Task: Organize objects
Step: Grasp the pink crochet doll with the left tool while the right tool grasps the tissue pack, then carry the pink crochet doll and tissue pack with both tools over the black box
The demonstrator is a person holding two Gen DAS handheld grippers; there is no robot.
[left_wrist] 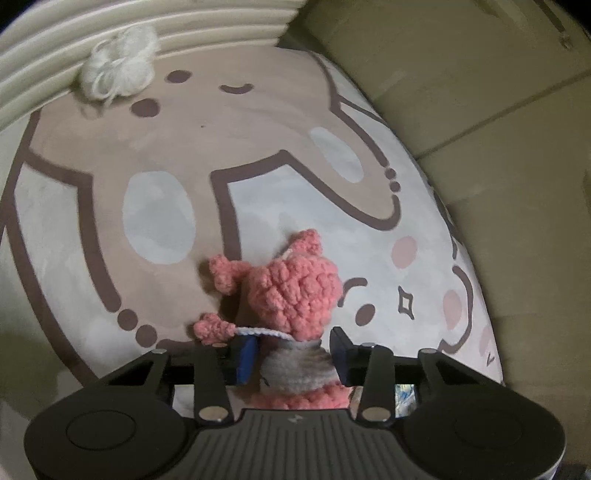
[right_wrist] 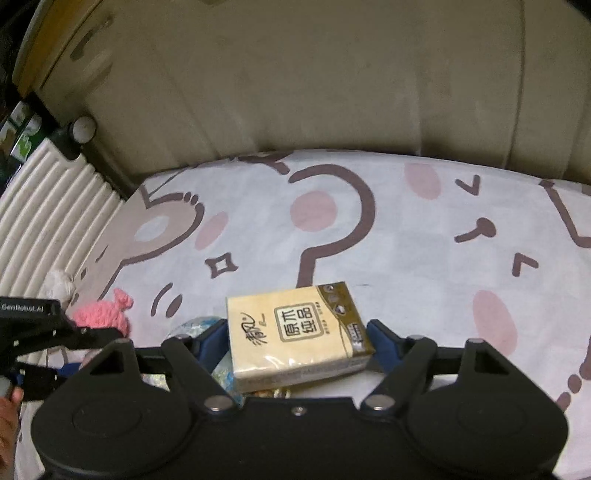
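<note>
- The left hand-held gripper (left_wrist: 291, 354) has its blue-padded jaws closed in narrow on the grey middle of a pink crocheted yarn doll (left_wrist: 295, 295); both pads look pressed to the doll's sides, with the pink head poking out just past the fingertips.
- The doll's small knitted arms stick out to the left of that hand-held gripper, just above the left pad.
- The right hand-held gripper (right_wrist: 297, 338) stands fairly wide, with a beige and gold pocket tissue pack (right_wrist: 295, 328) lying flat between its blue pads; the right pad sits at the pack's edge, and I cannot tell whether the left pad presses on it.
- Under the pack's near left corner, beside the left pad, shows a crinkly pale blue wrapper (right_wrist: 225, 369), mostly hidden.
- Everything rests on a soft white cushion printed with brown cartoon animals and pink spots (right_wrist: 406, 229).
- Far beyond the left hand-held gripper, up and to the left, a fluffy white yarn tuft (left_wrist: 118, 66) lies at the cushion's edge, against a cream ribbed panel (left_wrist: 147, 33).
- Beyond the cushion, behind both hand-held grippers, rises a beige upholstered backrest (right_wrist: 295, 81).
- In the right wrist view, a person's fingers (right_wrist: 11, 410) show at the lower left edge.
</note>
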